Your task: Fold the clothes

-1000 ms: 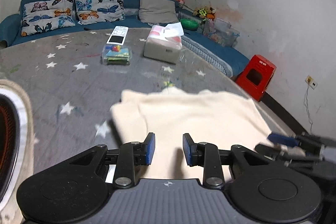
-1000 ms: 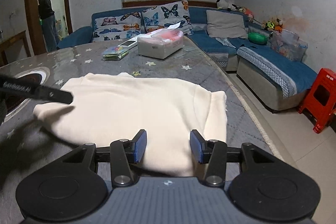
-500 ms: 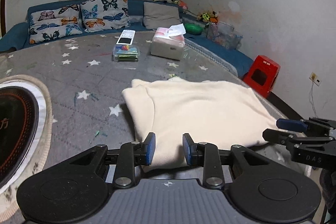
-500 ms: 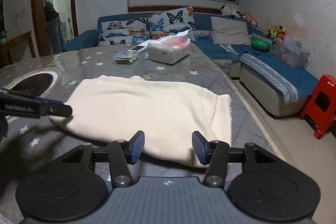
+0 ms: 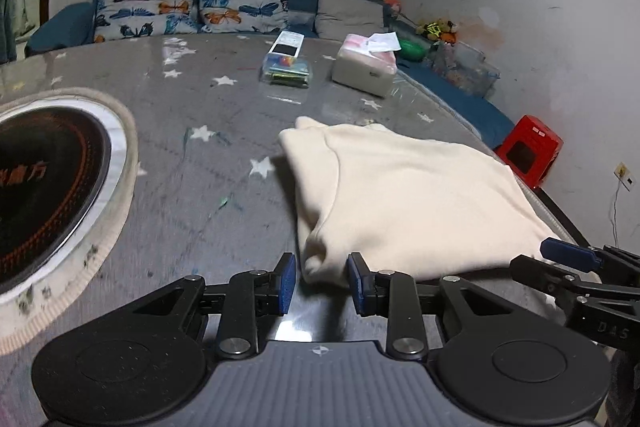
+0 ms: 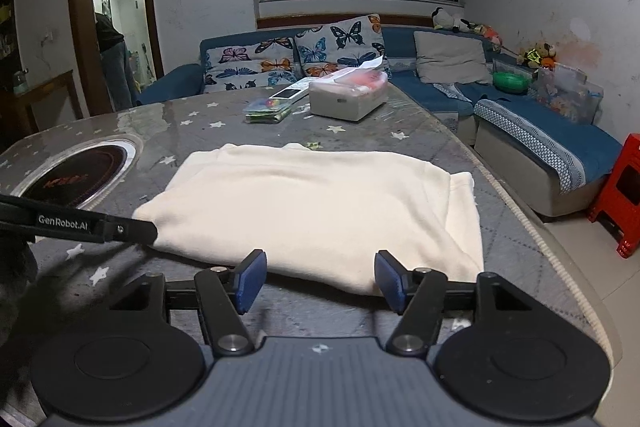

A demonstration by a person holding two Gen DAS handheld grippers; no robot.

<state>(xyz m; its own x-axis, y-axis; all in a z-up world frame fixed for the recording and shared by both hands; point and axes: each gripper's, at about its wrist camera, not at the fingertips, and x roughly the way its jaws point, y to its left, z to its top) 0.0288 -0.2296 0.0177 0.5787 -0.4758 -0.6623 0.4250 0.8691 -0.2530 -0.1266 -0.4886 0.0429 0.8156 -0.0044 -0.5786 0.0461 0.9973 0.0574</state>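
Cream garment (image 6: 320, 203) lies folded flat on the desk (image 5: 192, 163). Left gripper (image 5: 322, 283): jaws parted, empty, at the garment's near corner. Right gripper (image 6: 318, 281): jaws wide apart, empty, just short of its near edge.

my left tongs (image 5: 322, 283) hang low over the grey star-patterned desk (image 5: 200, 163), blue pads parted, a corner of the folded cream garment (image 5: 404, 203) lying just between their tips. my right tongs (image 5: 560, 259) show at the garment's right edge. a round black cooktop (image 5: 48, 179) sits to my left. farther off stand a tissue box (image 5: 366, 71) and a clear case (image 5: 287, 71).
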